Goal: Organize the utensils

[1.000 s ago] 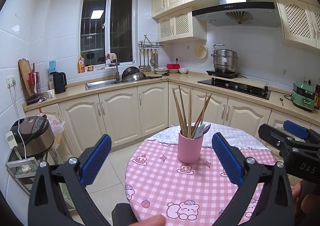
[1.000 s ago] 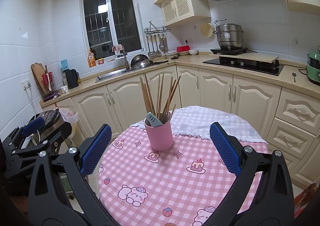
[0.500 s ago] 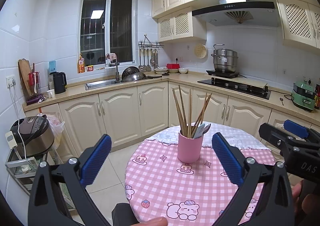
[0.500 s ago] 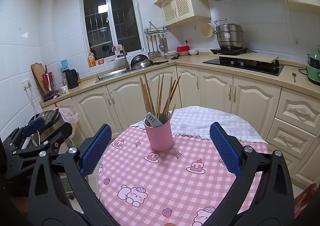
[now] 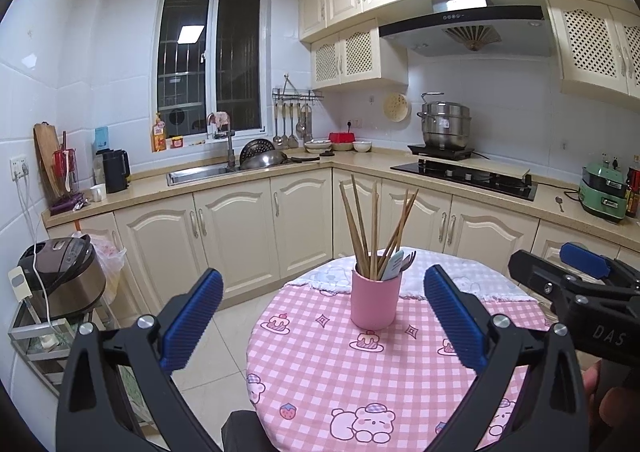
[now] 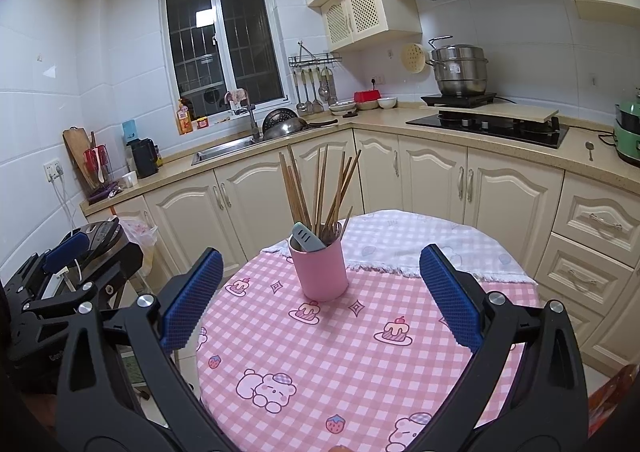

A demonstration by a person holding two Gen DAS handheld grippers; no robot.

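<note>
Blue-padded left tongs (image 5: pixel 323 328) and right tongs (image 6: pixel 320 296) hover spread wide and empty over the near edge of the surface (image 6: pixel 360 364), framing the pink cup (image 6: pixel 320 270) farther in; chopsticks (image 6: pixel 320 187) stand upright inside, apparently already sorted.

Wrist views, shared table (image 5: pixel 320 372) (kitchenward)

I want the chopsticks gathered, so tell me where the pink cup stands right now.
The pink cup stands upright on the round checked table, toward its far side by the white cloth. In both wrist views it sits centred between the open fingers, chopsticks inside it.
</note>
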